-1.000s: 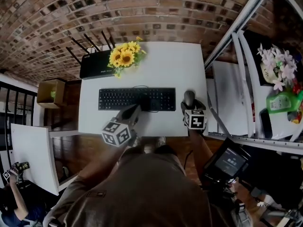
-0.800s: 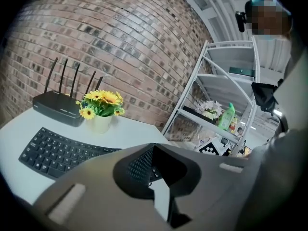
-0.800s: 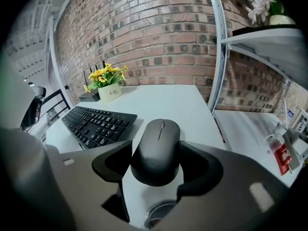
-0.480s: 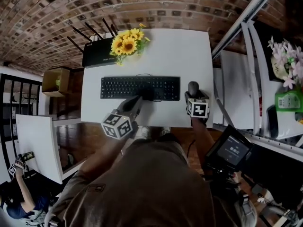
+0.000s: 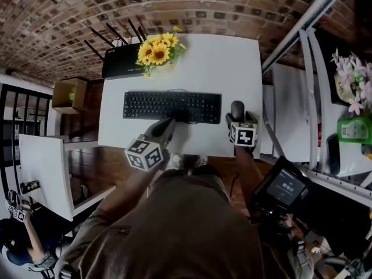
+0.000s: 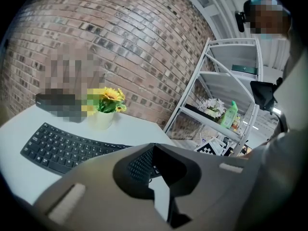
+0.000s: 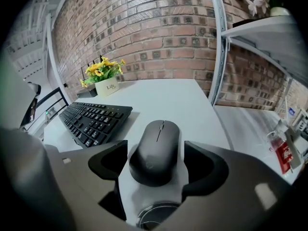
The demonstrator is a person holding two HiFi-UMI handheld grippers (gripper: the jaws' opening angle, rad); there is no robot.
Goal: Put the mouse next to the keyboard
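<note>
Right gripper [image 7: 155,167]: fingers have just spread wider than a second ago, pads clear of the black mouse [image 7: 155,150]. Mouse lies on the white table [image 5: 215,63] between them, just right of the keyboard [image 5: 171,106]. Left gripper [image 5: 170,122]: fingers closed, empty, at the keyboard's near edge.

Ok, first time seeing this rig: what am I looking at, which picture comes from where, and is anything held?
No robot: a person holds a two-jaw gripper in each hand. One picture looks down from a head camera; the other two ride on the grippers. On the table lie a keyboard, a mouse right of it, sunflowers and a router. The right gripper has just been opening its jaws; they stand apart around the mouse, not pressing it. The left gripper, jaws together, holds nothing.
</note>
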